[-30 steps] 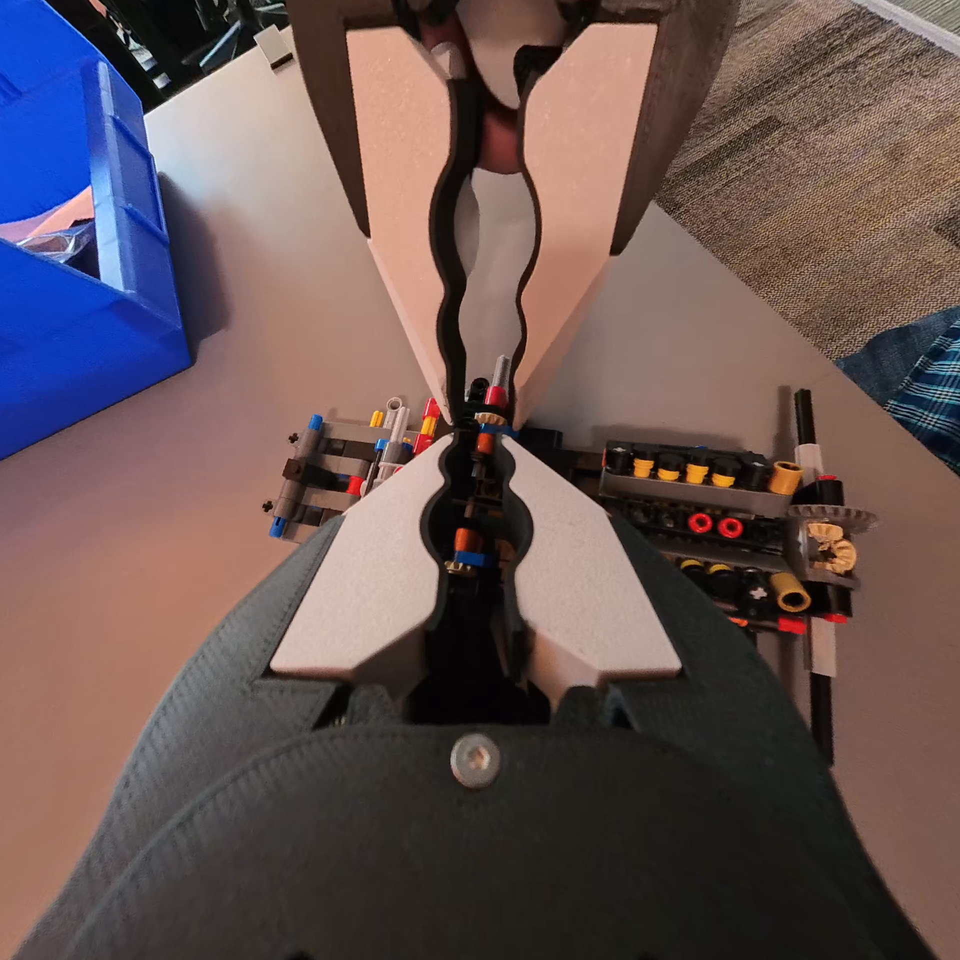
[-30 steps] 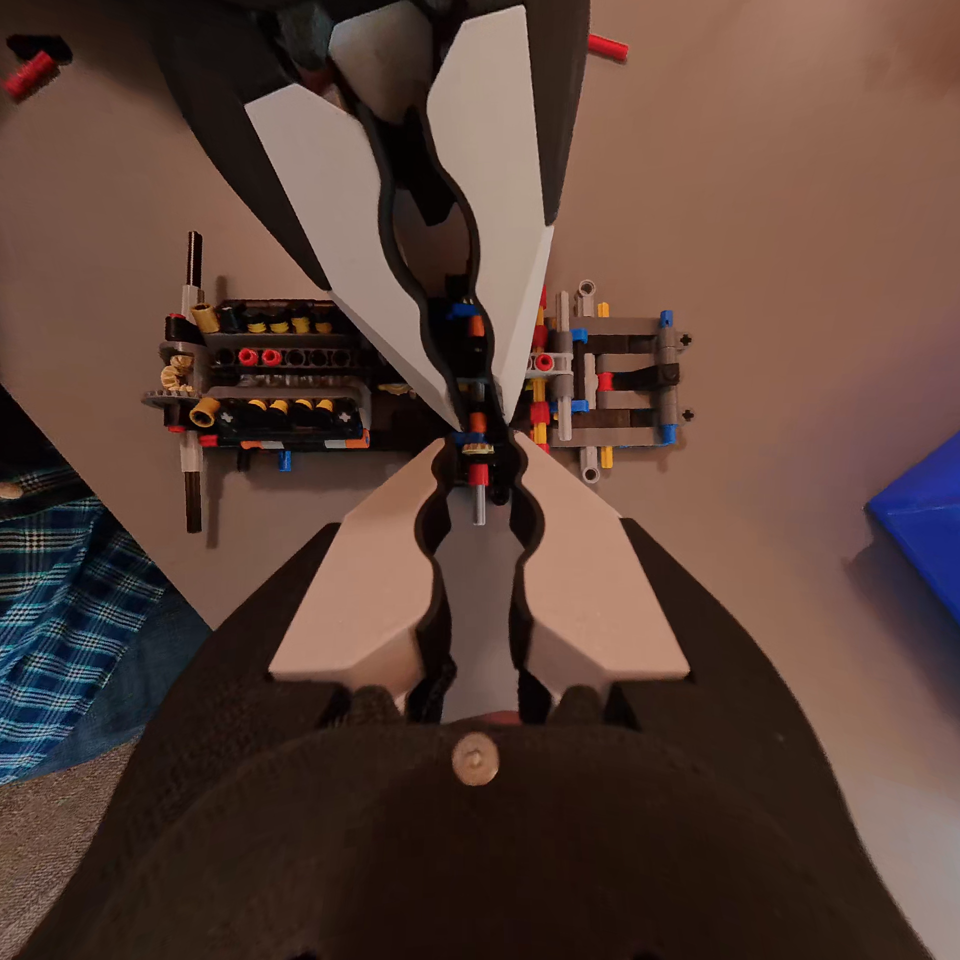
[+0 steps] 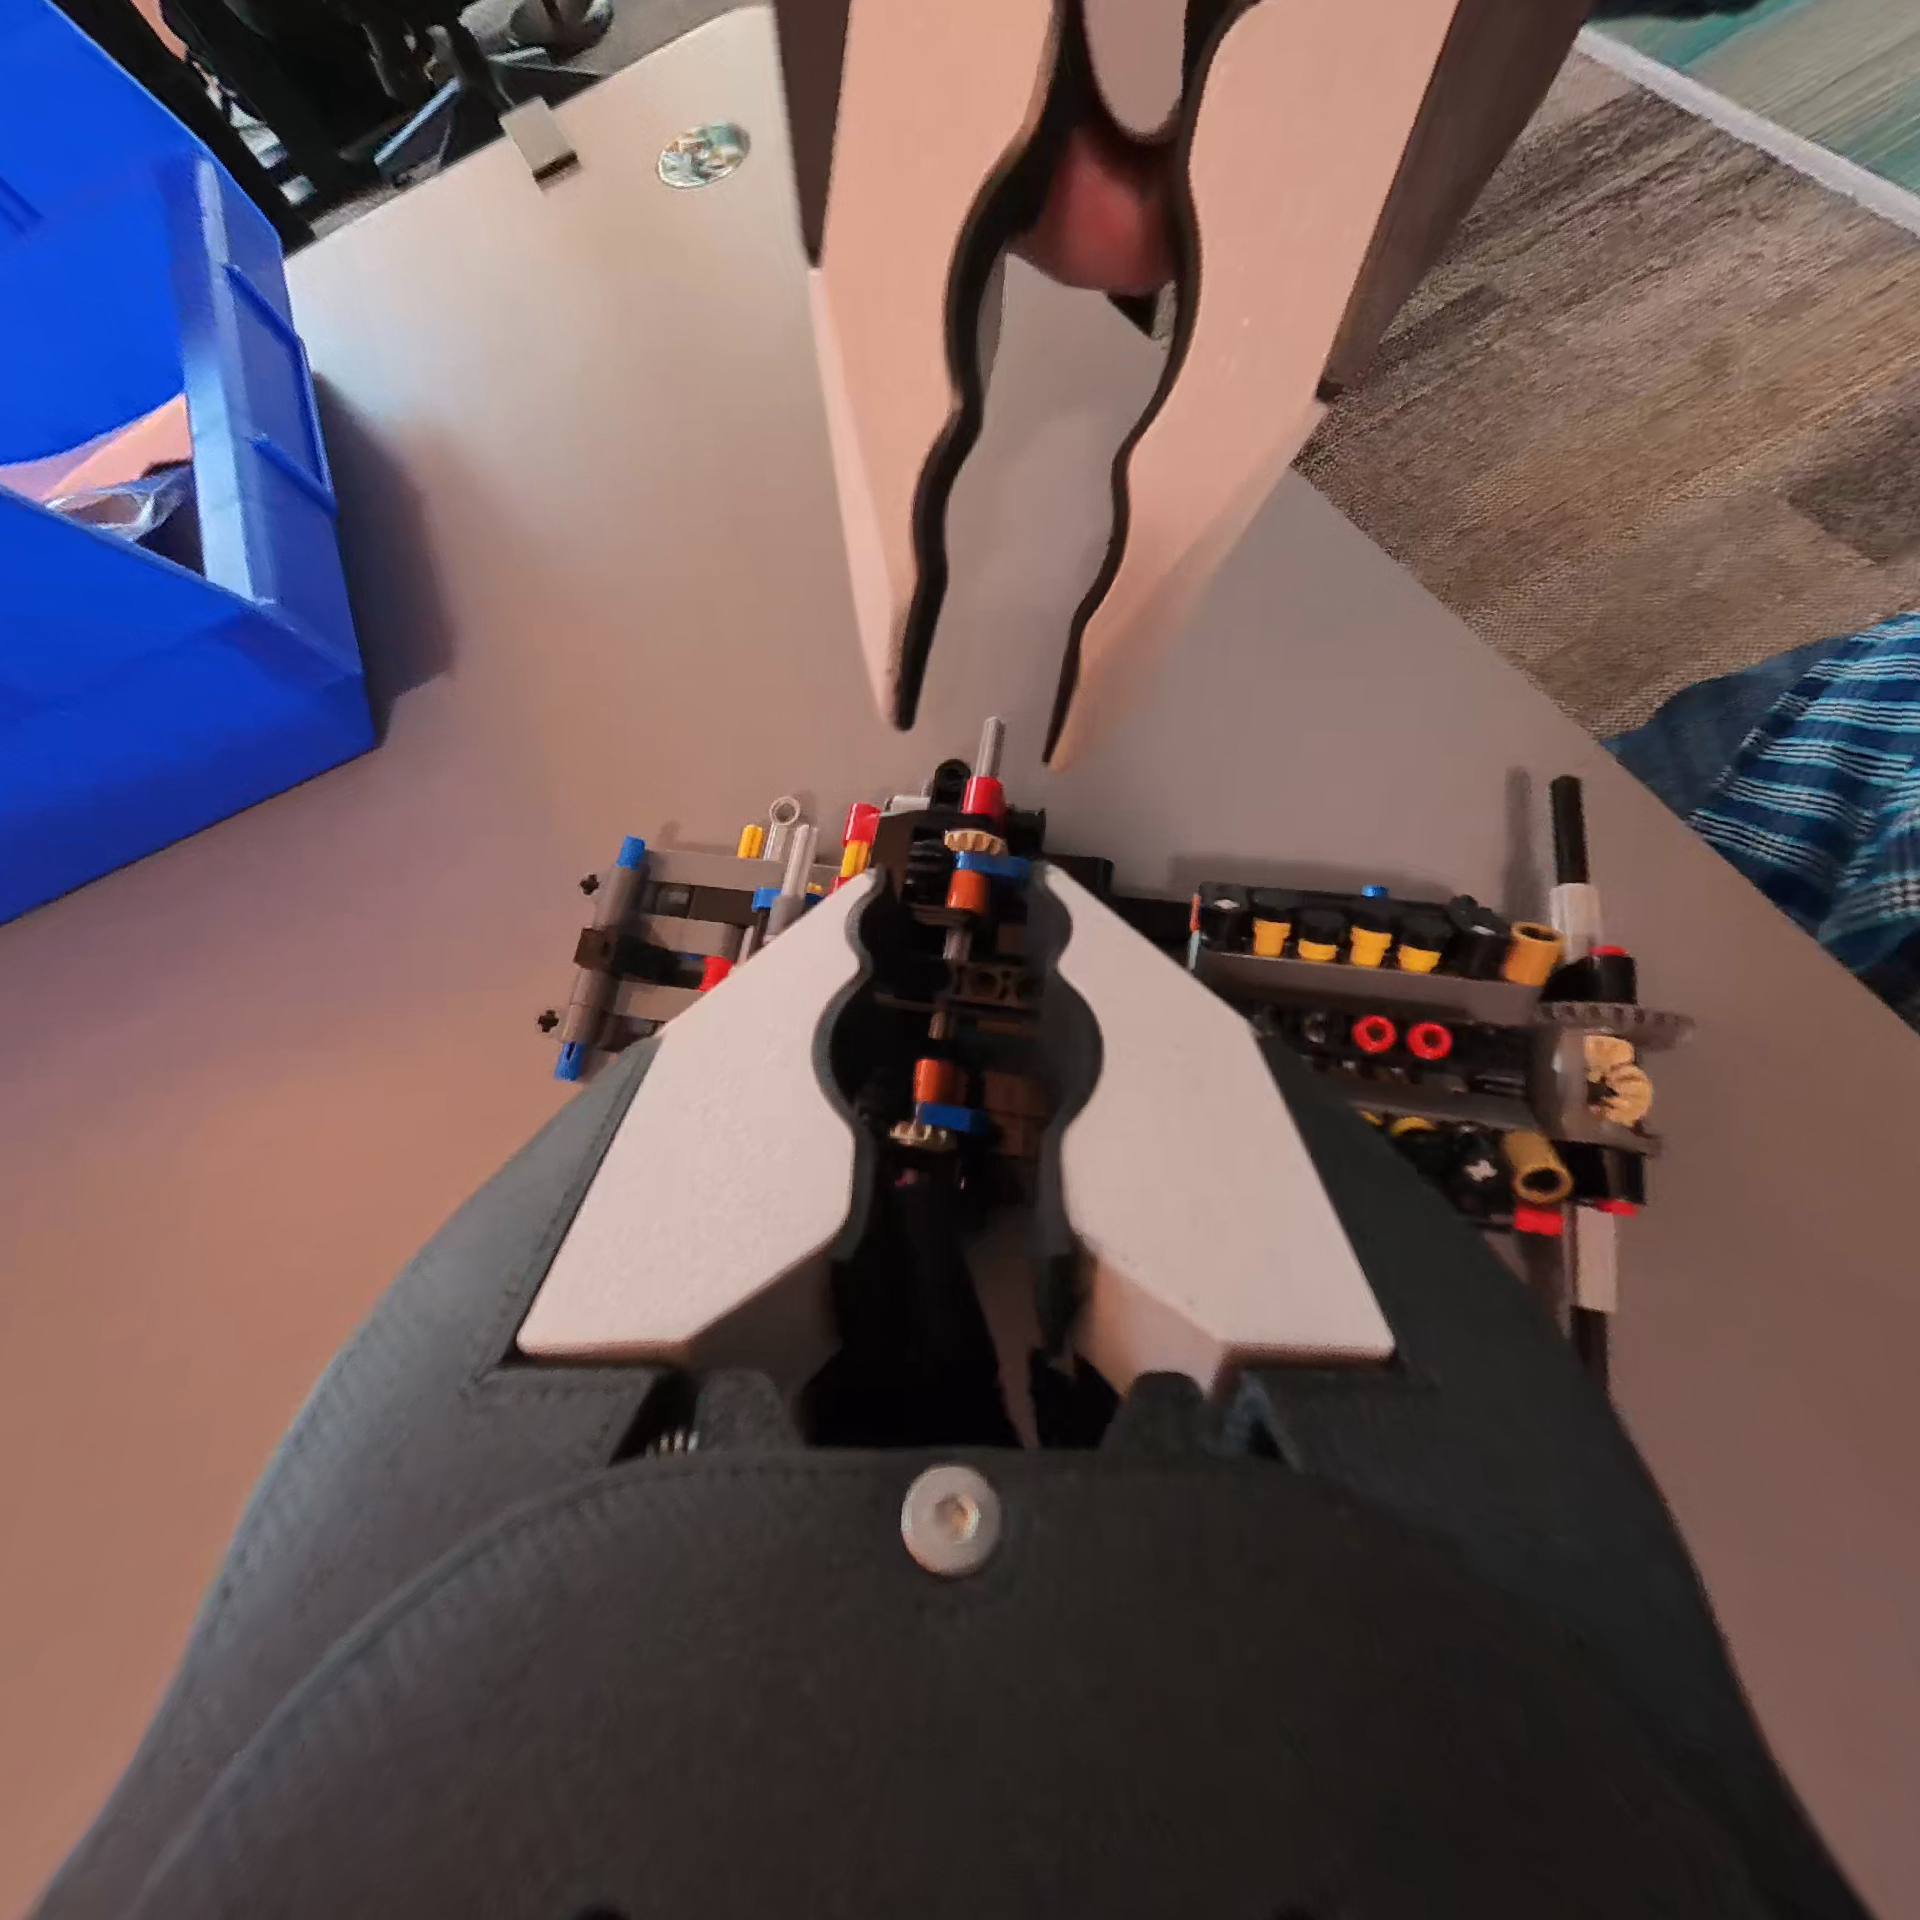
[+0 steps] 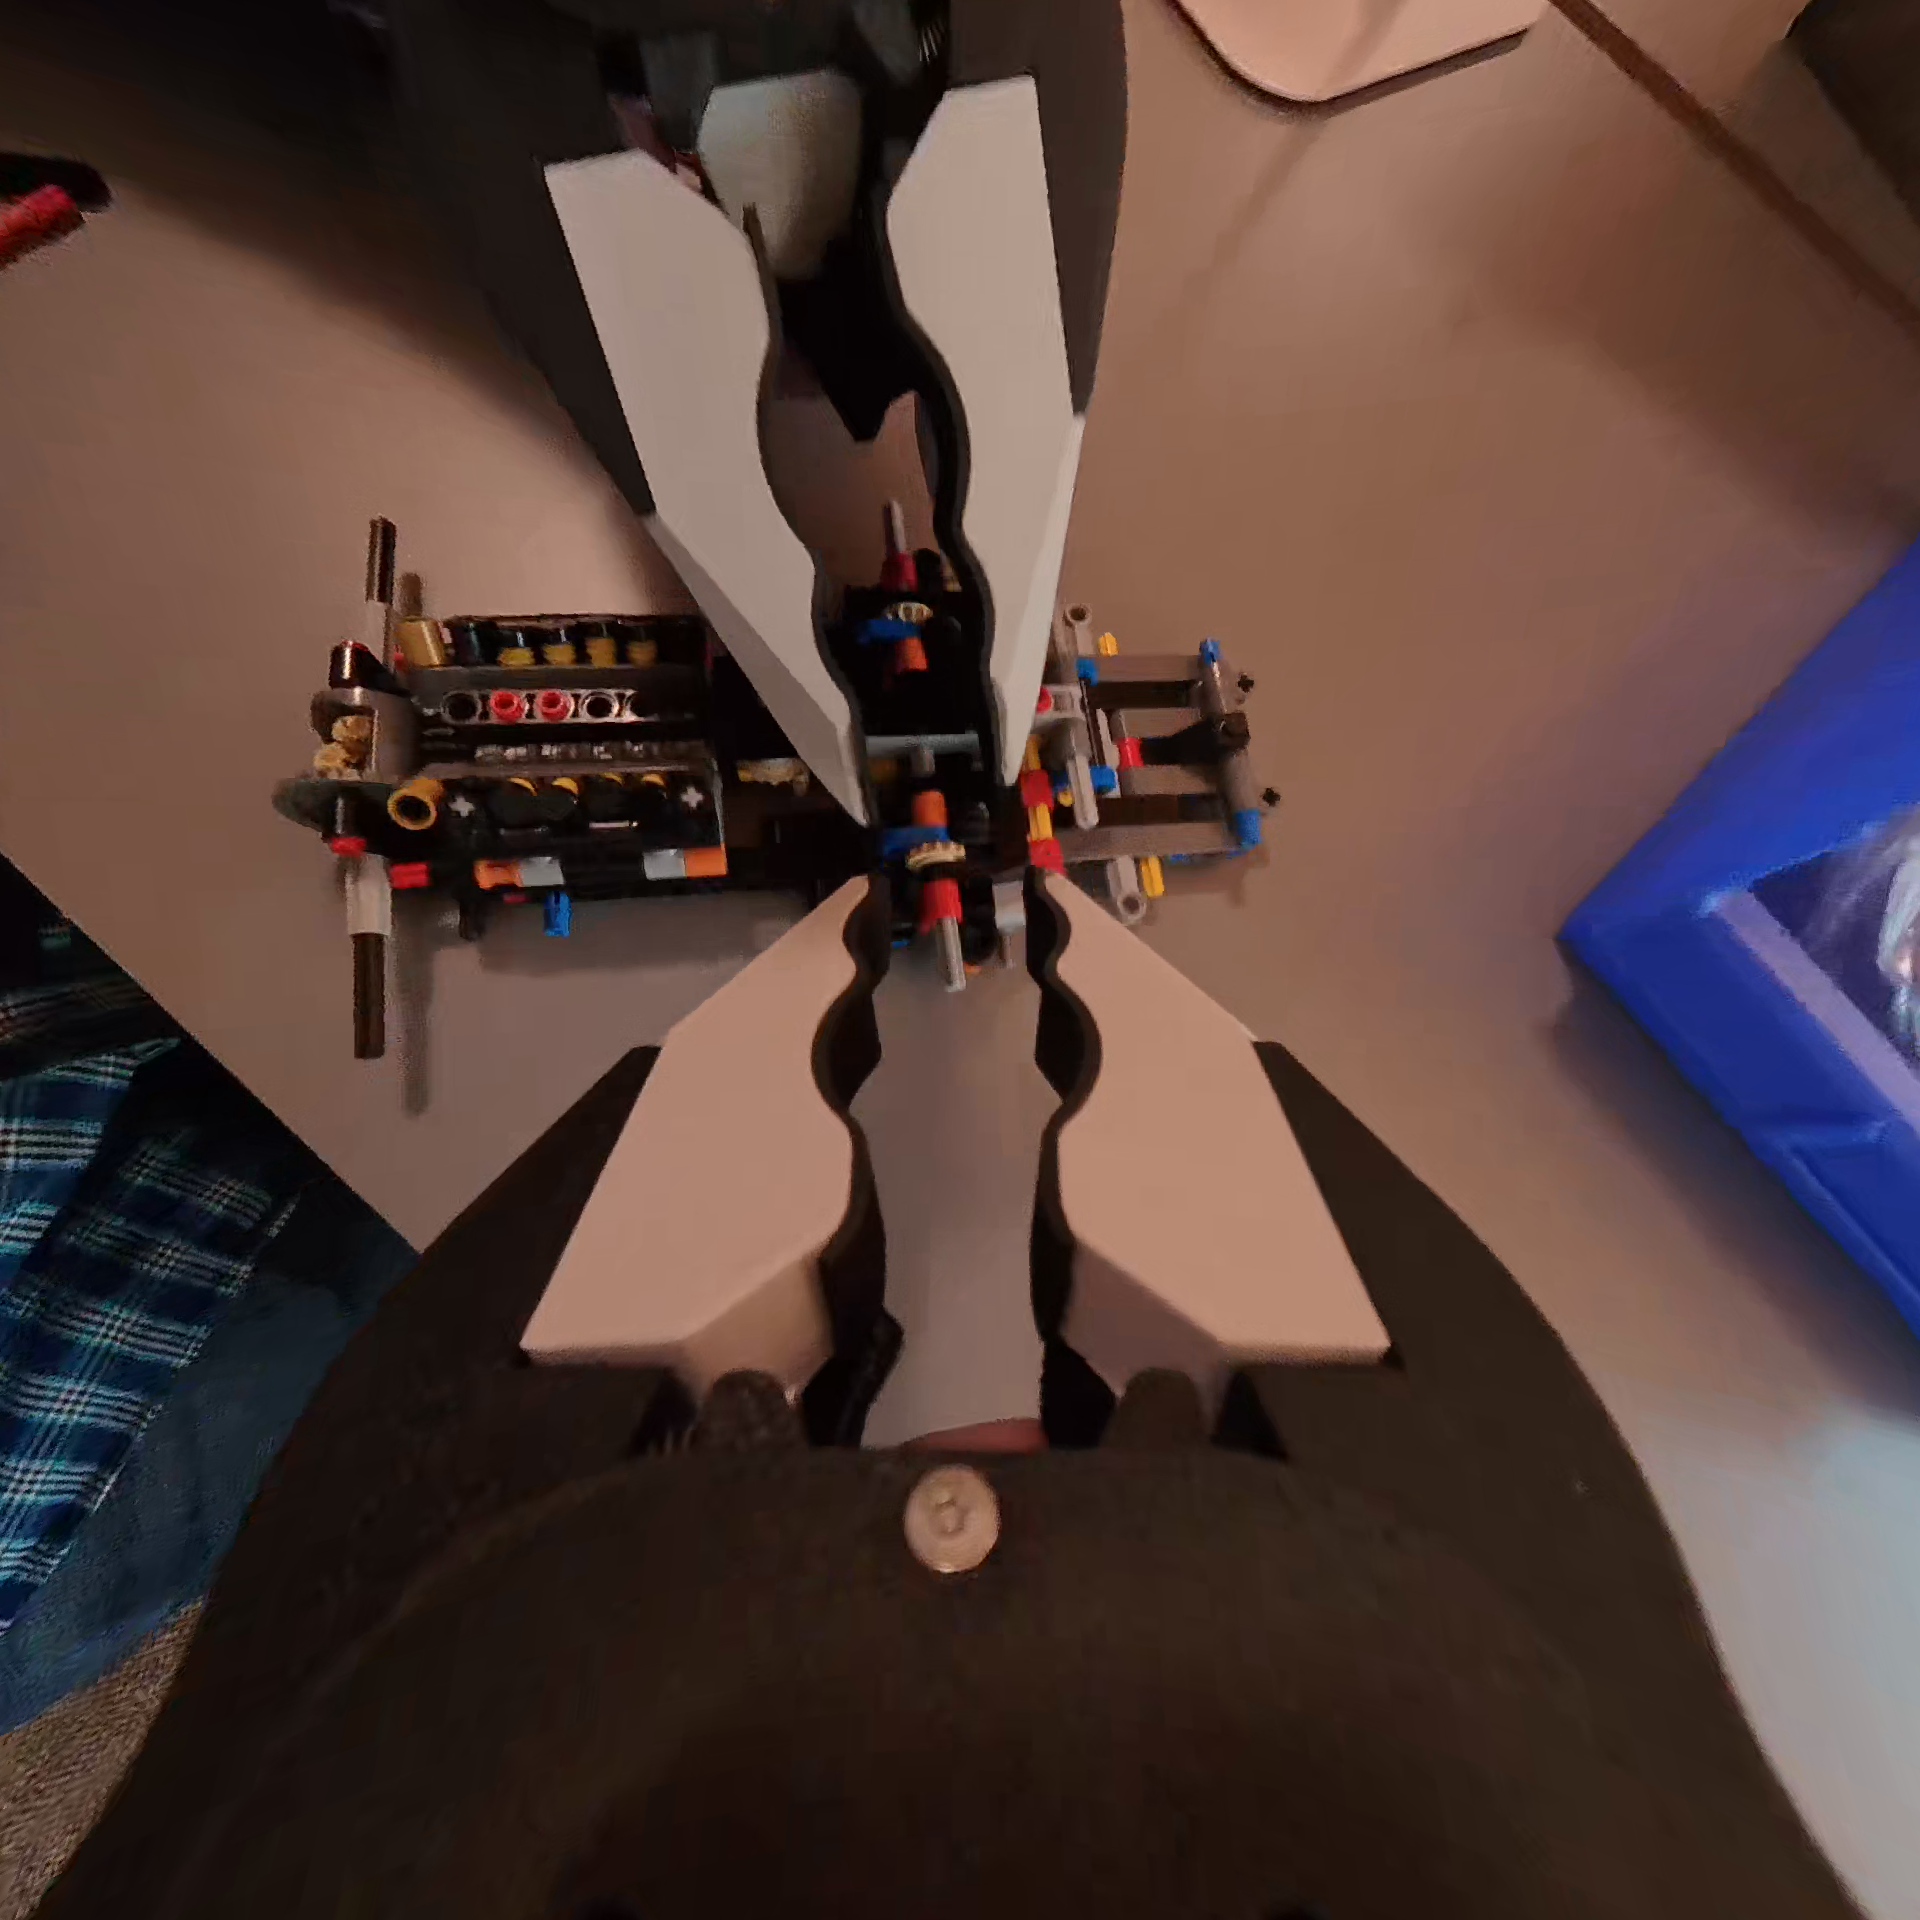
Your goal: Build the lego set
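Note:
The long lego model [image 3: 1351, 977] lies flat on the tan table, with a yellow-and-black engine block at one end and a grey frame at the other. My left gripper [image 3: 956, 883] is open and its fingers straddle the model's black middle section, over an axle with orange bushes. My right gripper [image 4: 951, 881] is open at the opposite side. Its tips flank a grey axle with a red bush [image 4: 948, 940] that sticks out of the model, without touching it. In the left wrist view the right gripper [image 3: 977, 743] hangs just beyond that axle [image 3: 990, 748].
A blue bin [image 3: 156, 623] stands close beside the model's grey-frame end and also shows in the right wrist view [image 4: 1766, 935]. The table edge, carpet [image 3: 1662, 416] and plaid cloth [image 4: 104, 1247] lie past the engine end. A loose red piece [image 4: 36, 213] lies far off. My left and right fingertips are right by each other.
Both grippers have opened wider. The right gripper has pulled back from the model's middle, so the grey axle end now shows free between its tips.

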The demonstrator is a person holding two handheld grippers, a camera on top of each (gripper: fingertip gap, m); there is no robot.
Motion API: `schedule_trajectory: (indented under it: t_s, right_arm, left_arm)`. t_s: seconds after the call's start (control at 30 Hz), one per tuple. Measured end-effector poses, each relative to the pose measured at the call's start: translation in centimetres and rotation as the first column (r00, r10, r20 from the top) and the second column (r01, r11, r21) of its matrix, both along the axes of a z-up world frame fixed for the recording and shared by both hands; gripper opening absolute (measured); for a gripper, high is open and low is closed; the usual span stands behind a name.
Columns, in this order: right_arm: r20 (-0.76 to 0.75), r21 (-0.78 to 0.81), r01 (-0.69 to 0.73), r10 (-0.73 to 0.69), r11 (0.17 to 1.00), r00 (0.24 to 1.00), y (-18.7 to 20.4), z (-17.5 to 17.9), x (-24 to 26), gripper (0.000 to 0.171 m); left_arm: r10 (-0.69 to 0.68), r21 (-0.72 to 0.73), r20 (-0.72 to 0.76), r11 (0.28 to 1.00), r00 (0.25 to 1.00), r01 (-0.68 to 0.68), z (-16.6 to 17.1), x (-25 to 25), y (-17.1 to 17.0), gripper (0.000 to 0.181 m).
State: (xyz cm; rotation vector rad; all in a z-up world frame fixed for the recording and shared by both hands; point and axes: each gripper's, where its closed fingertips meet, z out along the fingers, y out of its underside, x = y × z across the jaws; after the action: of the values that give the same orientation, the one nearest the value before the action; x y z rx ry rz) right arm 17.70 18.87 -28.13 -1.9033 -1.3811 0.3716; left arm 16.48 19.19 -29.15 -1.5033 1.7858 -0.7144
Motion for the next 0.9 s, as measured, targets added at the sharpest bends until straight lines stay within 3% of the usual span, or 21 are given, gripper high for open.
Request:
schedule_trajectory:
  t_s: [0.3,0.53,0.73,0.9]
  right_arm:
    - [0.089,0.176,0.009,-0.024,0.984,0.996,-0.2,-1.8,0.7,0.016]
    - [-0.004,0.105,0.054,-0.054,0.993,0.999,-0.9,-1.8,-0.6,0.002]
    - [-0.120,0.022,0.071,-0.067,0.997,0.990,-1.4,-0.8,-1.3,0.008]
    - [-0.079,0.041,0.086,-0.083,0.995,0.993,-1.0,-1.3,-1.2,0.021]
  left_arm:
    - [-0.003,0.043,0.000,0.999,1.000,0.003,1.2,-1.2,0.6,0.029]
    - [-0.049,0.081,-0.056,0.995,0.997,0.053,-0.1,-1.0,-0.3,0.030]
    - [-0.113,0.148,-0.118,0.980,0.987,0.130,-0.6,-1.8,-1.0,0.032]
    - [-0.119,0.172,-0.133,0.975,0.984,0.141,-0.9,-1.7,-1.2,0.031]
